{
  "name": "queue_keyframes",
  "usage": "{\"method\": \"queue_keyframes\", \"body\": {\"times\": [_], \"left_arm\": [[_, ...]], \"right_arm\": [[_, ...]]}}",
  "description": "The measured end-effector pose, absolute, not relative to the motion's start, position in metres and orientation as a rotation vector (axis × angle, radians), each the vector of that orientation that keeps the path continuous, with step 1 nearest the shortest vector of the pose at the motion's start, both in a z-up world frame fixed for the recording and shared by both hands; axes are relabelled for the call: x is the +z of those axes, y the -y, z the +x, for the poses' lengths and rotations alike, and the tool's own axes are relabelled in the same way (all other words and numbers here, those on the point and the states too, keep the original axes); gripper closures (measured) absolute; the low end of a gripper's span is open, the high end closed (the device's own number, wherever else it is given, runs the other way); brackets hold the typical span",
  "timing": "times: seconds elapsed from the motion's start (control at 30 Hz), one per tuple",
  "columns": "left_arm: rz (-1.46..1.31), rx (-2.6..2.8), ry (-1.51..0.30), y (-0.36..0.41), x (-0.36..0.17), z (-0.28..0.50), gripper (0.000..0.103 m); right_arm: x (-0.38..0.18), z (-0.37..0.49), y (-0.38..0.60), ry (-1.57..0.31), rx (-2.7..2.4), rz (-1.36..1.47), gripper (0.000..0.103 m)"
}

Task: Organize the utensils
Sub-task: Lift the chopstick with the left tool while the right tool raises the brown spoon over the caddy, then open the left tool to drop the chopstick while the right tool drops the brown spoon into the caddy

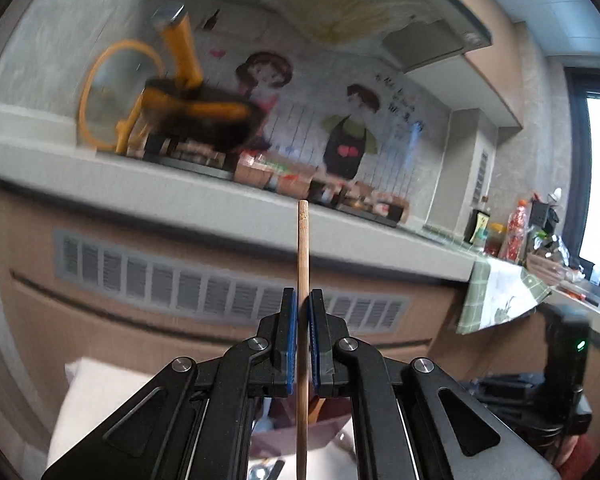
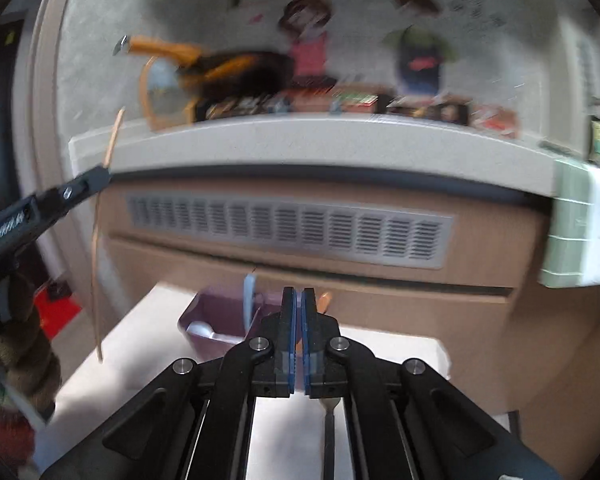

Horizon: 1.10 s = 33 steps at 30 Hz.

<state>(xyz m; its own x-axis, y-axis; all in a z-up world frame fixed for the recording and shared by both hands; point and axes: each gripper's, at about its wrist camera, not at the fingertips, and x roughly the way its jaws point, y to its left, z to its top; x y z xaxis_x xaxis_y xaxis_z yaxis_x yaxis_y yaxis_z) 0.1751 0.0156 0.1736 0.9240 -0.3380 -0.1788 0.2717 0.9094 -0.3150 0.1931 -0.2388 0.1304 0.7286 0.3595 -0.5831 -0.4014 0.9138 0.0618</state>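
My left gripper (image 1: 303, 304) is shut on a thin wooden chopstick (image 1: 302, 248), which stands upright through the blue pads with its blunt end above them. The right wrist view shows the same left gripper (image 2: 105, 173) at the left, holding the chopstick (image 2: 96, 264) well above the white table (image 2: 132, 344). A purple container (image 2: 204, 316) on that table holds a light blue spoon (image 2: 249, 300) and an orange-tipped utensil (image 2: 324, 300). My right gripper (image 2: 299, 312) hangs above the container's right side with its pads together and nothing clearly between them. Beneath it lies a fork (image 2: 329, 408).
Behind the table stands a brown cabinet with a grey vent grille (image 2: 288, 228) under a pale counter (image 2: 300, 140). An orange-handled pan (image 1: 204, 116) and food packets sit on the counter. A green checked cloth (image 1: 496, 296) hangs at the right. A sleeve (image 2: 20, 360) is at lower left.
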Motion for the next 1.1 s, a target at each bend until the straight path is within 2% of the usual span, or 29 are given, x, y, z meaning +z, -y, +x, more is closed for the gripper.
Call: {"method": "queue_keyframes", "body": {"times": [0.2, 0.3, 0.53, 0.63, 0.67, 0.87, 1.0, 1.1], "left_arm": [[-0.331, -0.313, -0.366, -0.029, 0.114, 0.188, 0.097], [-0.353, -0.307, -0.413, -0.03, 0.089, 0.183, 0.097], [-0.378, -0.312, -0.454, -0.036, 0.067, 0.186, 0.097], [-0.388, -0.317, -0.475, -0.038, 0.062, 0.189, 0.097], [-0.392, -0.319, -0.482, -0.039, 0.059, 0.191, 0.097], [-0.401, -0.313, -0.513, -0.044, 0.048, 0.196, 0.097], [-0.422, -0.306, -0.528, -0.045, 0.043, 0.197, 0.097], [-0.422, -0.305, -0.526, -0.041, 0.042, 0.196, 0.097]], "right_arm": [[0.006, 0.217, 0.271, -0.998, 0.411, 0.011, 0.096], [-0.03, 0.215, 0.269, -1.077, 0.397, -0.023, 0.096], [-0.049, 0.225, 0.238, -1.024, 0.268, -0.288, 0.095], [-0.05, 0.242, 0.234, -1.044, 0.288, -0.249, 0.092], [-0.054, 0.25, 0.233, -1.072, 0.295, -0.241, 0.086], [-0.055, 0.284, 0.238, -1.05, 0.304, -0.137, 0.08], [-0.055, 0.283, 0.235, -1.012, 0.32, -0.182, 0.079], [-0.051, 0.278, 0.235, -1.017, 0.307, -0.209, 0.084]]}}
